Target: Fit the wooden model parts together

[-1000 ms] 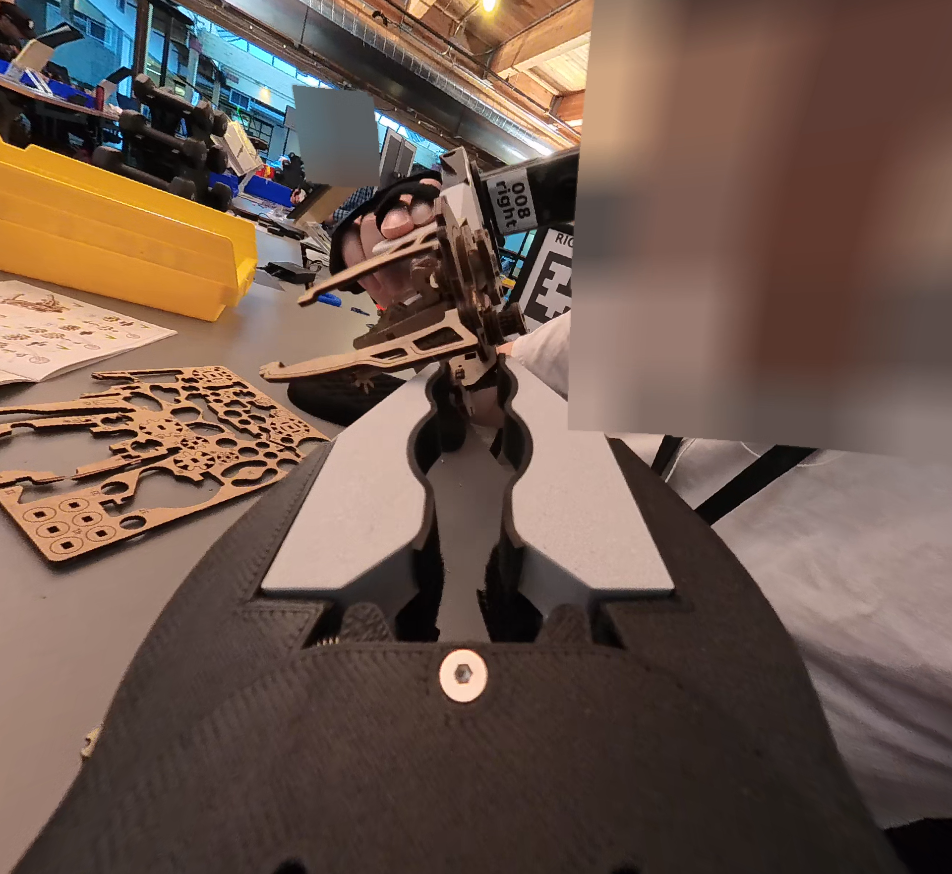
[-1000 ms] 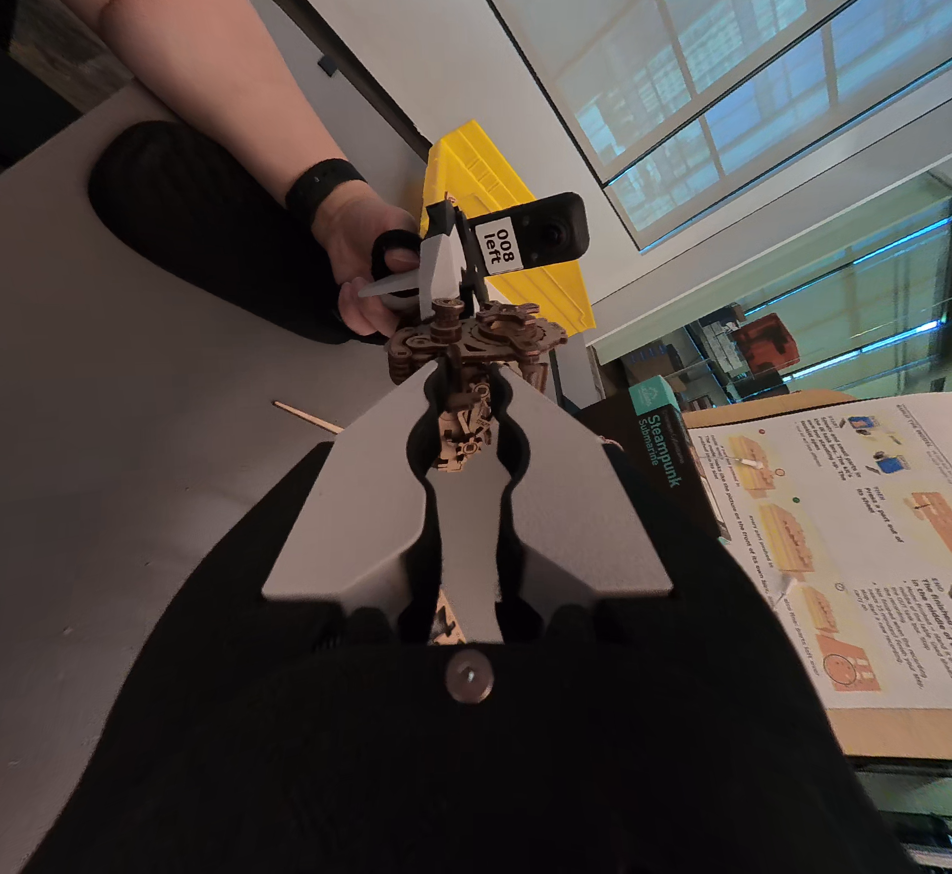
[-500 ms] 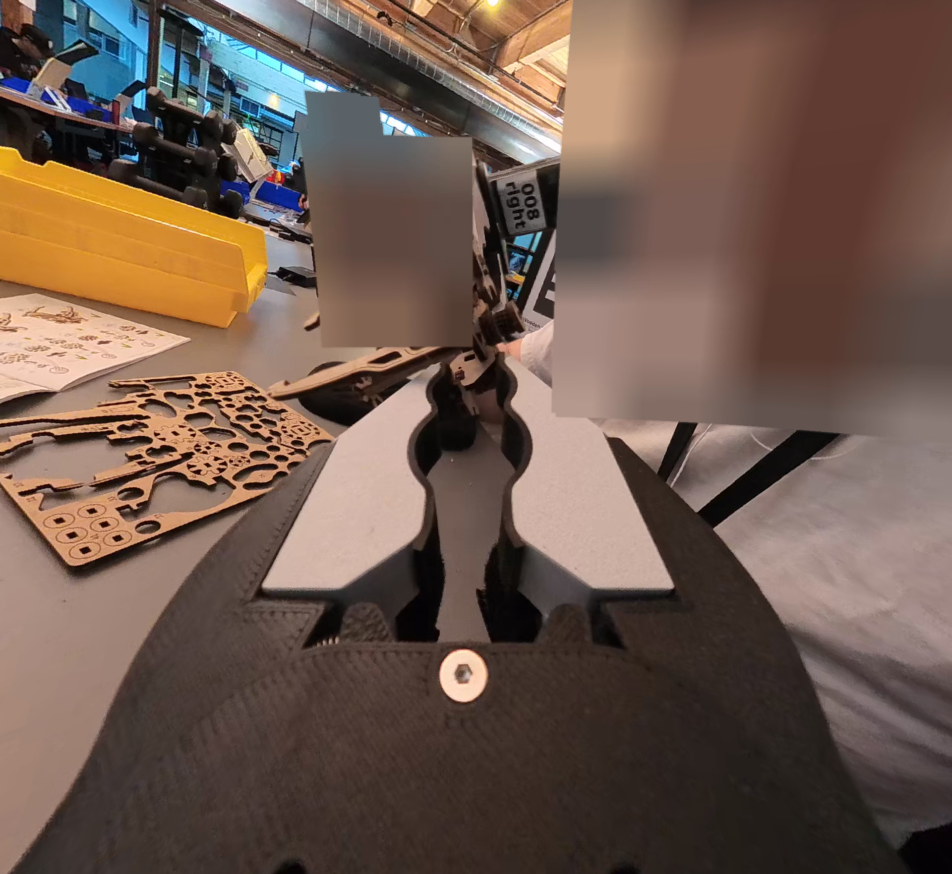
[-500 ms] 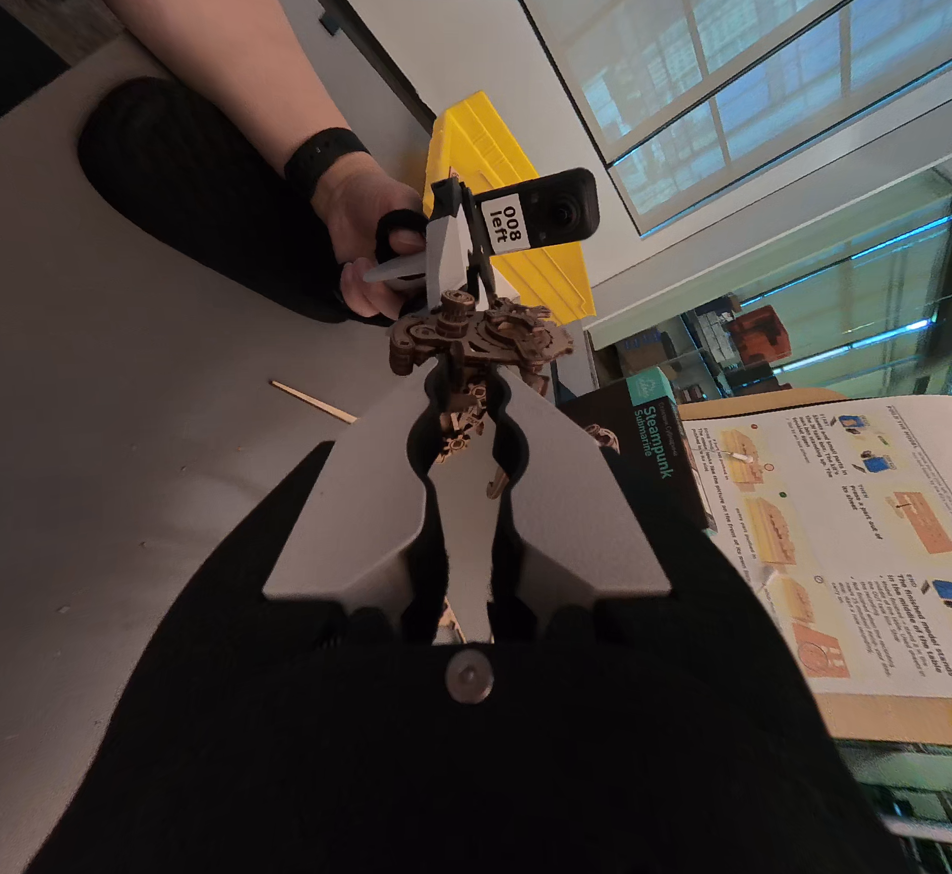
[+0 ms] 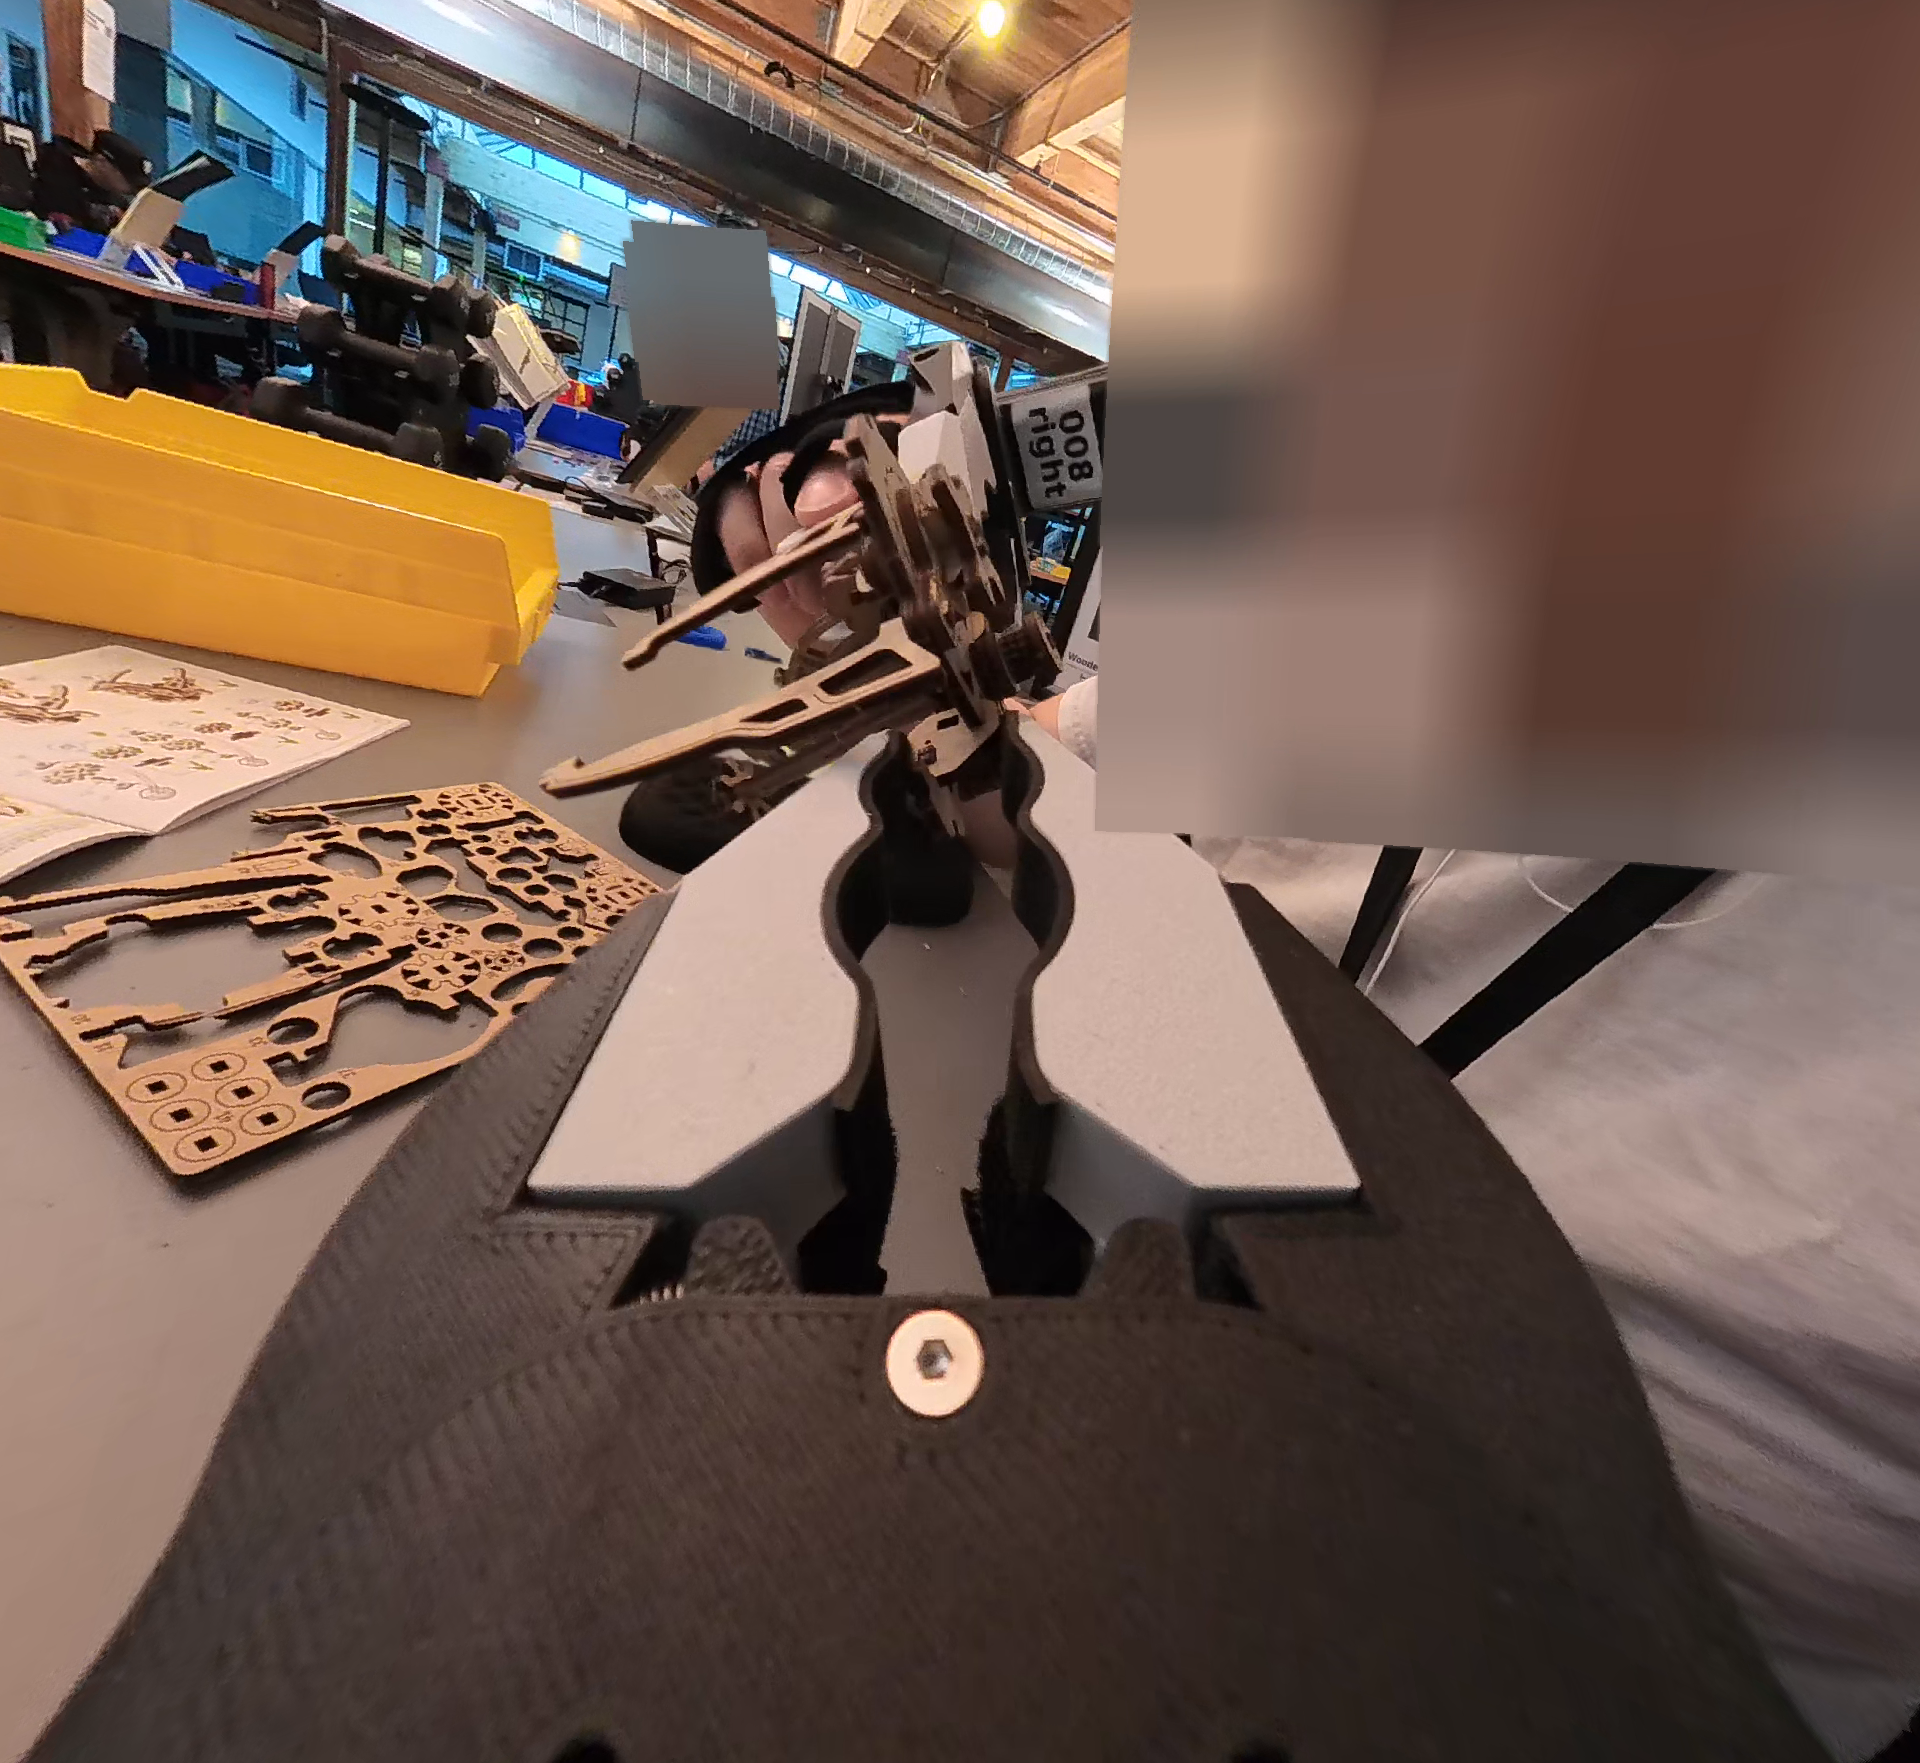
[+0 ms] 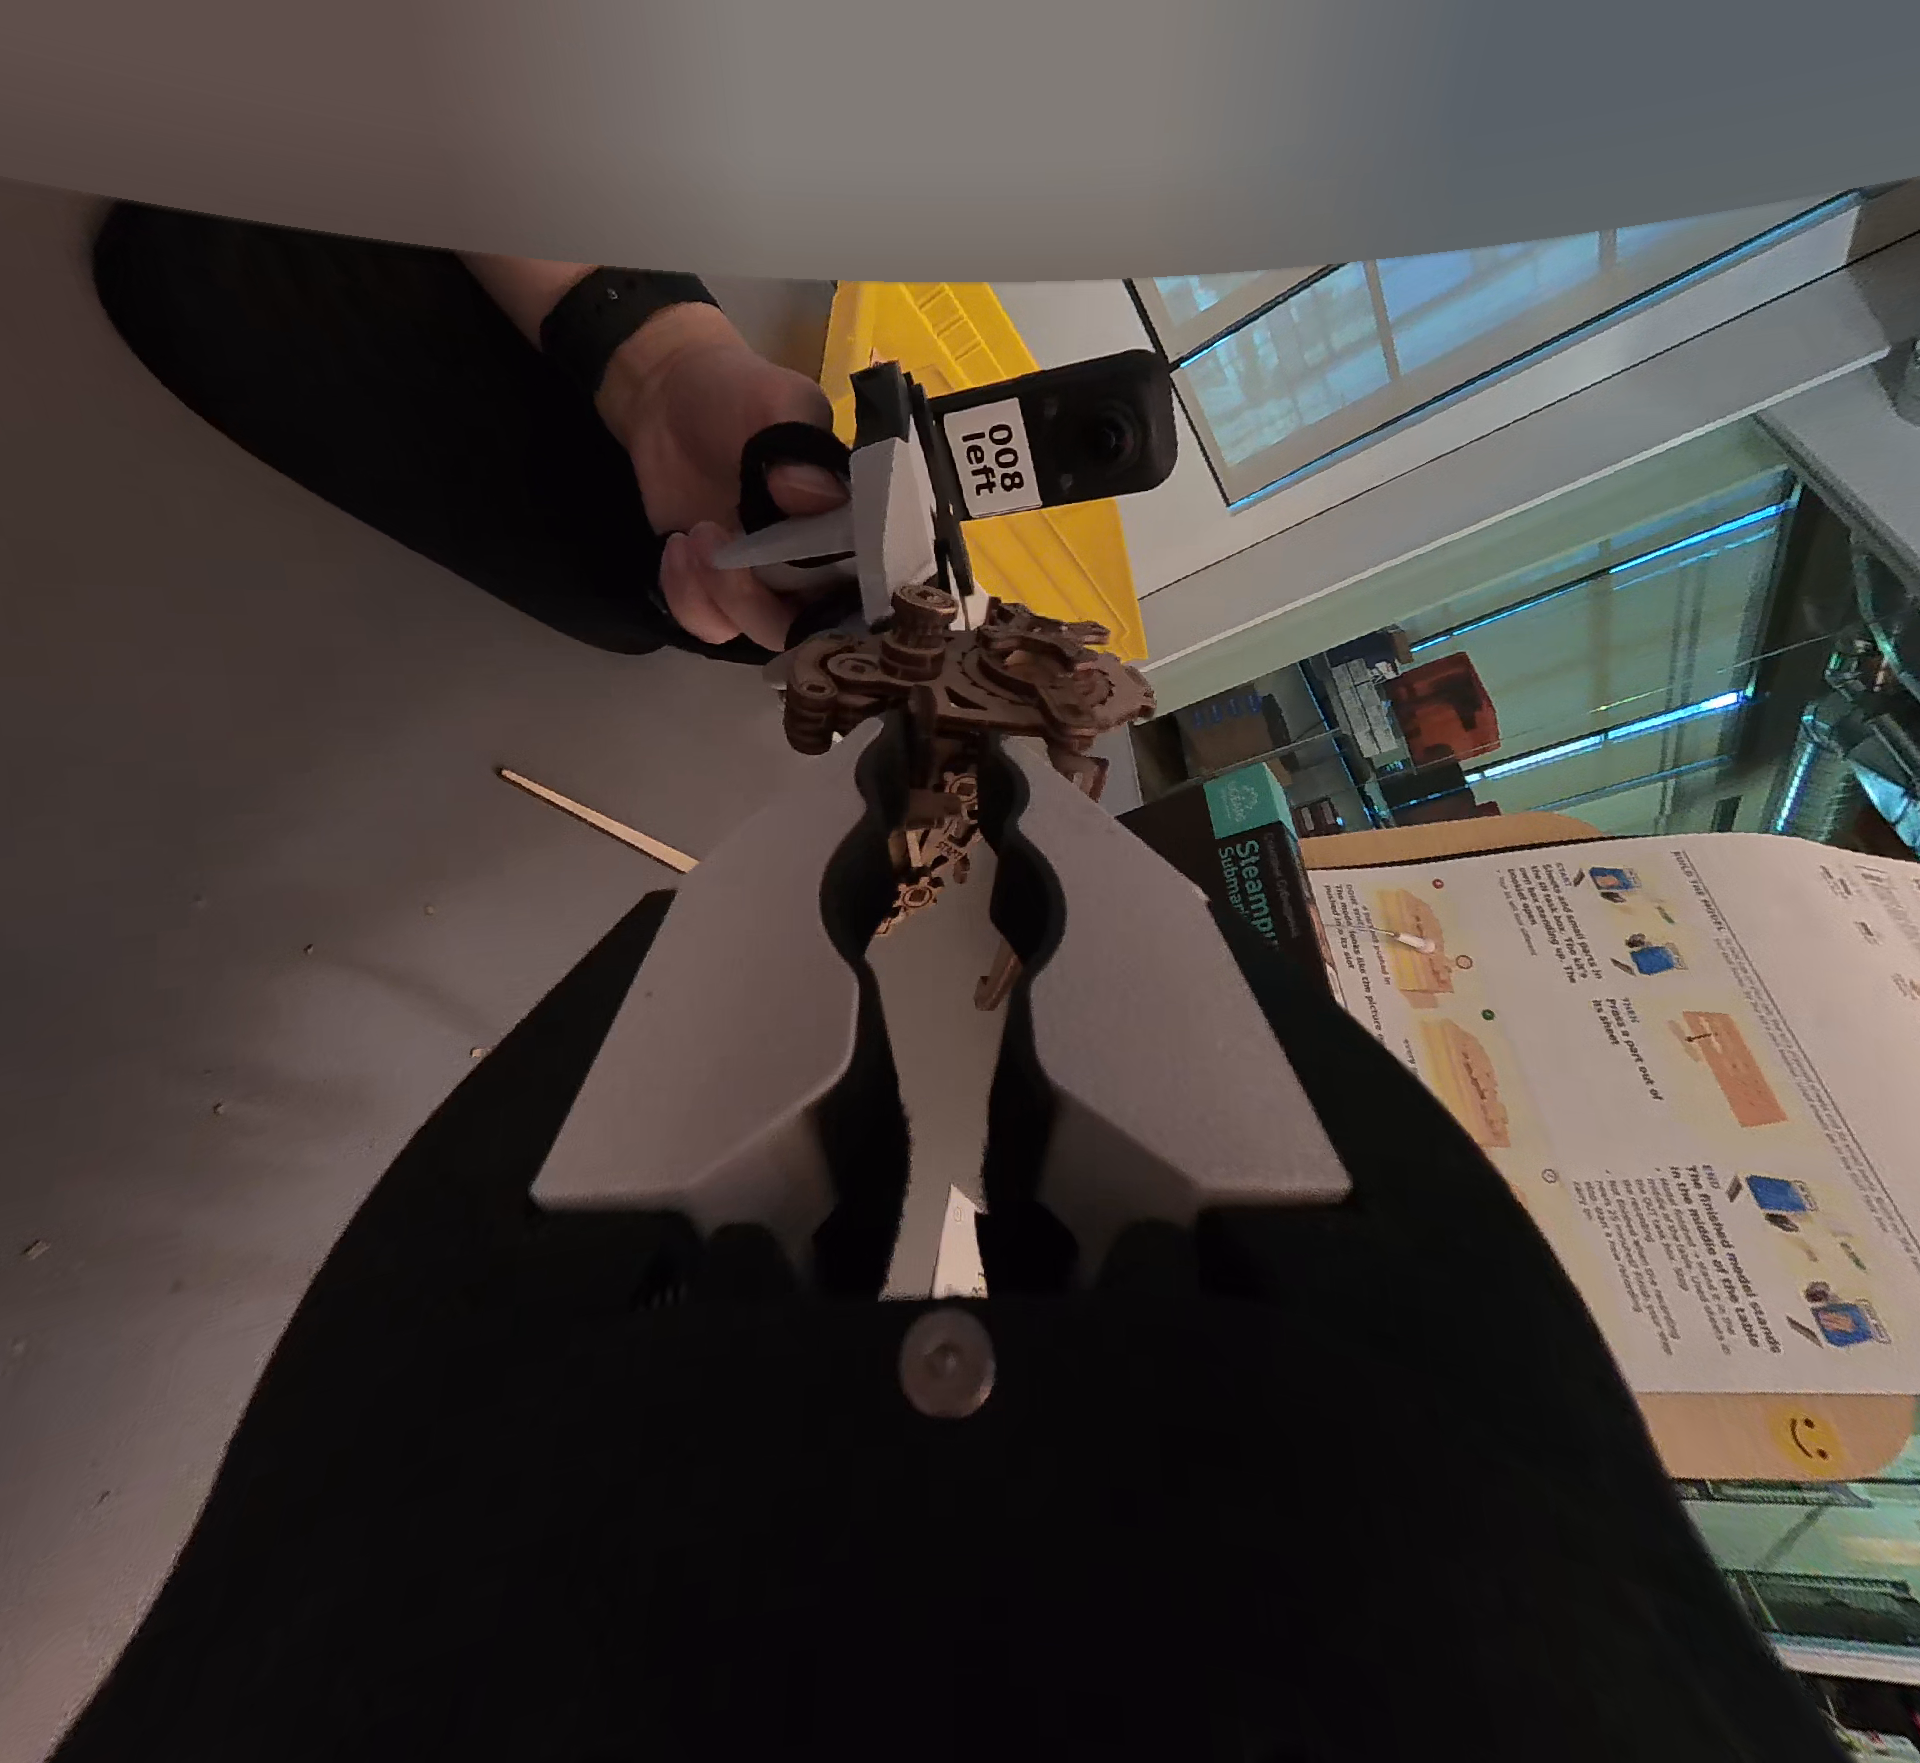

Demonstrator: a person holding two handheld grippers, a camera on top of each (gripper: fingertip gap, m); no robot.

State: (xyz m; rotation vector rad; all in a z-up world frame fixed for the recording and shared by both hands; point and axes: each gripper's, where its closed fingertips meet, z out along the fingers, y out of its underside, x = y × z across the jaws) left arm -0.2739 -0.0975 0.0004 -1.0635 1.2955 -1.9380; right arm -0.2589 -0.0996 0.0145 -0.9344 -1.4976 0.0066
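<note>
A dark brown wooden model of stacked gears, with two long arms reaching left, is held in the air between both grippers. My left gripper is shut on the model's lower part. My right gripper is shut on the same wooden model from the opposite side. In each view the other gripper shows just behind the model, the left one in the right wrist view and the right one in the left wrist view. The exact contact points are hidden by the model.
A punched-out wooden sheet and a leaflet lie on the grey table at left, before a yellow bin. A thin wooden stick, a dark box and an instruction sheet show in the right view. The tips of both grippers are at nearly the same place.
The model has tilted and turned a little between the grippers. The right wrist view has swung, so the holding hand and yellow bin sit lower in it. Both grips stay shut.
</note>
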